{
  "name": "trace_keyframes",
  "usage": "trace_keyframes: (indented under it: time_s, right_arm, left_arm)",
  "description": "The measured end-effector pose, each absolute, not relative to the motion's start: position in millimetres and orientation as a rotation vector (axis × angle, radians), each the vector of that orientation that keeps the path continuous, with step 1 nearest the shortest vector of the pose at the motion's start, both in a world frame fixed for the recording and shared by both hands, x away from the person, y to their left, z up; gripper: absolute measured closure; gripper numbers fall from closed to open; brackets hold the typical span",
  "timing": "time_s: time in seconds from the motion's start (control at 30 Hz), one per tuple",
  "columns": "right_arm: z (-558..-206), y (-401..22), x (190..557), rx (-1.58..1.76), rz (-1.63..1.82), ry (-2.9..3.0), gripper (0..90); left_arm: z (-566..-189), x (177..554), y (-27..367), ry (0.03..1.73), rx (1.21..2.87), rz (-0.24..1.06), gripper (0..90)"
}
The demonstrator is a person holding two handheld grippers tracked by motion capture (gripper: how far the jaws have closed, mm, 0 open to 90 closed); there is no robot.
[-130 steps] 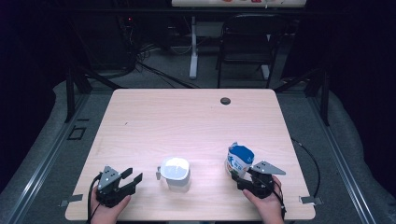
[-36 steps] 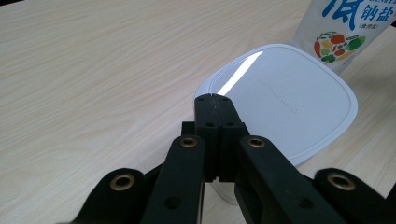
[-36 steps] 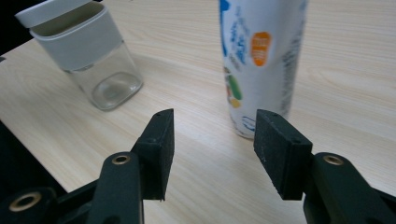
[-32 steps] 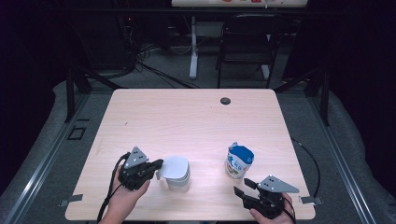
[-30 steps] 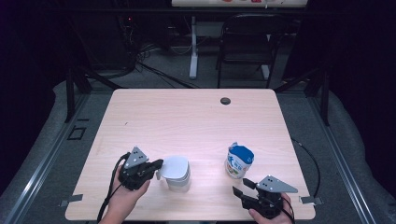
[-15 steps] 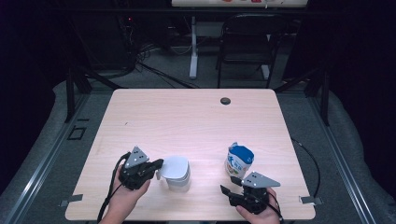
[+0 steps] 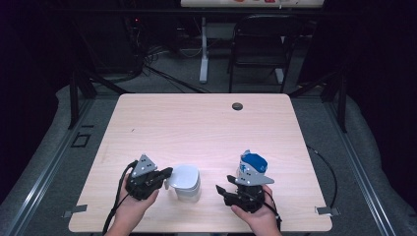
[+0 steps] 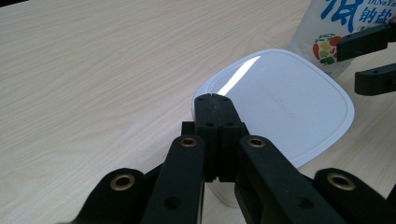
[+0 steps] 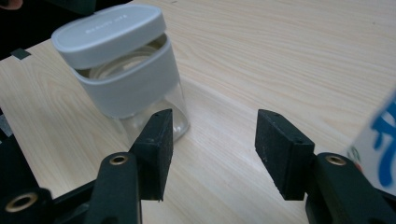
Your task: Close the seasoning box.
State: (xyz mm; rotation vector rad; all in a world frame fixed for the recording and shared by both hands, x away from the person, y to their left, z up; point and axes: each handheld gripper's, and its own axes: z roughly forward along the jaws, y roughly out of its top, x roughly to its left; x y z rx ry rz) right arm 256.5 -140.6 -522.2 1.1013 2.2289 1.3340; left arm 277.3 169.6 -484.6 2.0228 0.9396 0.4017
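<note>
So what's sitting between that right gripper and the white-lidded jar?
Nothing: in the right gripper view, bare wooden table lies between the open right gripper and the jar. The high view shows the same bare gap.

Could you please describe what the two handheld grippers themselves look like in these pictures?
Both the left gripper and right gripper are black, with flat rectangular pads, brass-coloured rivets at the linkage joints, a grey three-cornered plate on top, and a black cable trailing back. No sleeves show on the forearms.

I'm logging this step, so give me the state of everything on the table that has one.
Jar lid: tilted up on one side, pinched by left gripper.
Jar: upright, partly uncovered.
Salt pouch: upright.
Right gripper: open, holding nothing.
</note>
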Motion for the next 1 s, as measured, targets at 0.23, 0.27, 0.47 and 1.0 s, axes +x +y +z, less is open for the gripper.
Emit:
trace_keyframes:
  time_s: [0.23,0.27,0.47,1.0]
  right_arm:
    - [-515.2,-123.6,263.6,1.069,1.347,2.235,46.4]
    - [-514.7,-121.6,264.3,1.067,1.348,2.235,46.4]
    - [-511.9,-112.1,269.1,1.047,1.346,2.244,46.2]
    - [-514.8,-98.8,275.4,1.02,1.315,2.284,46.0]
  left_arm:
    - [-484.7,277.2,169.8,0.939,2.021,0.399,90.0]
    - [-484.7,277.2,169.8,0.939,2.021,0.399,90.0]
    - [-484.9,277.2,169.9,0.939,2.019,0.399,90.0]
    - [-484.9,277.4,170.0,0.938,2.02,0.397,90.0]
